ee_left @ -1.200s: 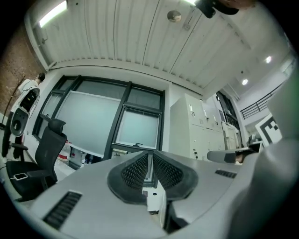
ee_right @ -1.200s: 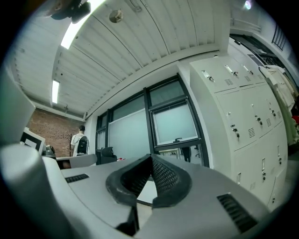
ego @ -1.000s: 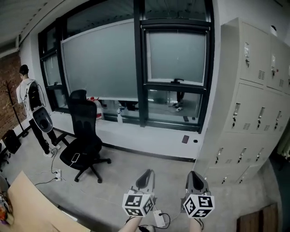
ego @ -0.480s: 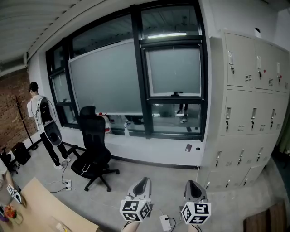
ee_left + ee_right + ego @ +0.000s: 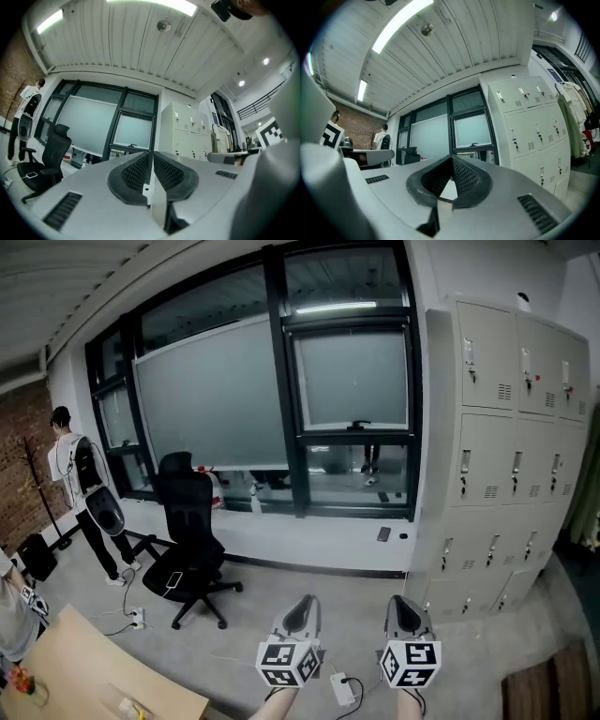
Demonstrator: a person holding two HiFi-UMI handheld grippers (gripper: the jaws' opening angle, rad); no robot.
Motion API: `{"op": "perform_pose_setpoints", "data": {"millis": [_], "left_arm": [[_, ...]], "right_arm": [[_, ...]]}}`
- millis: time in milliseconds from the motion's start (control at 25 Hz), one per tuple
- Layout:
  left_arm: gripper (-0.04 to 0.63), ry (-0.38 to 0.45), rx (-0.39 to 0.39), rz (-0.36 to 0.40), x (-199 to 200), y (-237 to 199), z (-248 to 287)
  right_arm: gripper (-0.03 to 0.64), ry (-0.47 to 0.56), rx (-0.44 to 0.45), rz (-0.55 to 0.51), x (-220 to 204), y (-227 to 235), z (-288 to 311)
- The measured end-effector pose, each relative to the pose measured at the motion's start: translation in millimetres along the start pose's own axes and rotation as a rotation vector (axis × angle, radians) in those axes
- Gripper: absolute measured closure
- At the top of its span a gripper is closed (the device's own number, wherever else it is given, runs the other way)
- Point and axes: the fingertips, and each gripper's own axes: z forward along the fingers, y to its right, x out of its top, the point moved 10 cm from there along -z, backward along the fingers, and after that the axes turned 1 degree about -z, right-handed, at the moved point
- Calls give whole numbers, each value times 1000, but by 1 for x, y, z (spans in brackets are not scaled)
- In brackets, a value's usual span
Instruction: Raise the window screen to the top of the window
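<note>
The window (image 5: 281, 381) fills the far wall, with black frames. Its narrow right pane carries a frosted screen (image 5: 352, 379) that ends at a bottom bar with a small handle (image 5: 359, 425); clear glass shows below it. The same screen appears small in the left gripper view (image 5: 133, 131) and in the right gripper view (image 5: 472, 131). A wider frosted screen (image 5: 211, 399) covers the pane to the left. My left gripper (image 5: 302, 604) (image 5: 151, 157) and right gripper (image 5: 401, 602) (image 5: 451, 159) hang side by side low in the head view, far from the window. Both are shut with nothing held.
Grey lockers (image 5: 506, 456) line the right wall. A black office chair (image 5: 187, 540) stands before the window sill (image 5: 309, 535). A person (image 5: 80, 474) stands at the far left. A wooden table (image 5: 84, 671) fills the lower left corner. A power adapter with cable (image 5: 342, 688) lies on the floor between the grippers.
The head view has tilted up and shifted, so more of the window top and the lockers shows. Both grippers stay low, shut, in about the same place.
</note>
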Motion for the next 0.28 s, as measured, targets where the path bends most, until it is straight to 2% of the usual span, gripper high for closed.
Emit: {"op": "perform_pose_setpoints", "data": {"millis": [280], "left_arm": [[558,12,-19,-14,-1,-11,-2]], "right_arm": [[611,-20,-2,-60,0,-16,3]]}}
